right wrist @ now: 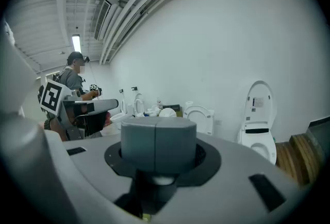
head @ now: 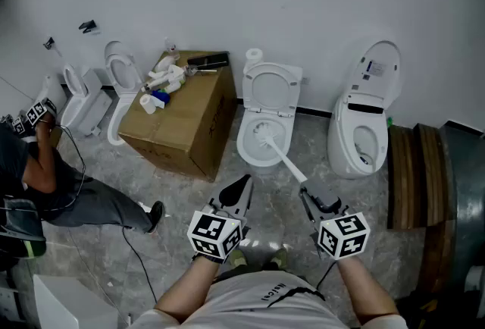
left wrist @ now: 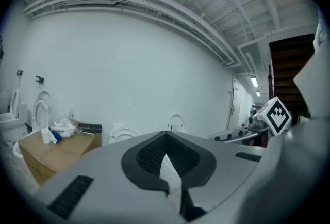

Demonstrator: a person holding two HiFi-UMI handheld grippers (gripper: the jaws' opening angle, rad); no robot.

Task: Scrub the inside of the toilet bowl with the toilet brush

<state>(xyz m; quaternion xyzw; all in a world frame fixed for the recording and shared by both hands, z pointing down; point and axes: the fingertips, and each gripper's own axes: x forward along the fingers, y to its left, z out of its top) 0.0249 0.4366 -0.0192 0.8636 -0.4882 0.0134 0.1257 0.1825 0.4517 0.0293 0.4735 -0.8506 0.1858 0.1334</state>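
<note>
White plastic toilet brush [head: 283,160]: you are clamping it in the right gripper [head: 309,195], left gripper [head: 236,191] idling closed; be pressing bristles around the white ceramic toilet bowl [head: 243,142].

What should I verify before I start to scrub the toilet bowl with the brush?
1. The right gripper is shut on the toilet brush: ok.
2. The brush head is inside the toilet bowl: ok.
3. The lid is raised: ok.
4. The left gripper is shut and apart from the brush: ok.
5. Cleaner in the bowl: cannot tell.
</note>
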